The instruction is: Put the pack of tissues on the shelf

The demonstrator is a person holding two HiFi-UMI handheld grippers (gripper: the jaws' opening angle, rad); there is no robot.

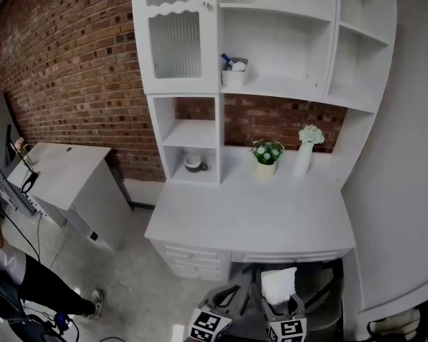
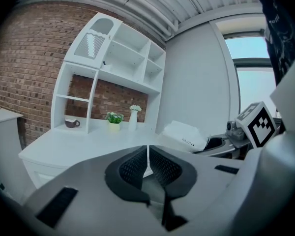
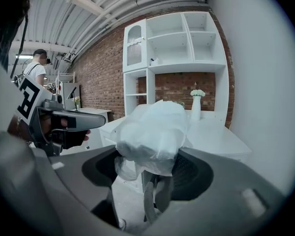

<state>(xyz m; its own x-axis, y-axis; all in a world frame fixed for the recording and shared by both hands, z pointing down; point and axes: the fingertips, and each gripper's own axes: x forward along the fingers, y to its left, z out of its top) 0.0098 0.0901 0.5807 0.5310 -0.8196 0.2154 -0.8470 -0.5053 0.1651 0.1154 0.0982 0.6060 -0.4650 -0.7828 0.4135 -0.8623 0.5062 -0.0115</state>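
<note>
so the right gripper (image 3: 150, 170) is clamped on the pack of tissues (image 3: 155, 129). it's a soft white pack in crinkly clear plastic, squeezed between the two dark pads and sticking up out of them. in the head view it sits right at the bottom of the frame, out in front of the white desk (image 1: 250, 223) and well apart from any shelf.

the left gripper (image 2: 148, 162) is clenched, pad against pad, and held just beside the right one on its left. in the left gripper view the tissues show off to the right of it.

at the back of the desk, against the brick wall (image 1: 71, 70), a small potted plant (image 1: 266, 153) and a white vase (image 1: 304, 150) with white flowers stand next to each other. the low cubby to the left of them has a cup (image 1: 195, 164) in it. above that cubby is a cabinet door (image 1: 175, 41) with ribbed glass. right of the door runs an open shelf (image 1: 292, 90) with a little white container (image 1: 234, 74) on its left end, something blue and white poking out of it.

another white table (image 1: 57, 169) stands further left along the wall, and a person's leg (image 1: 53, 291) in dark trousers shows at the lower left.
</note>
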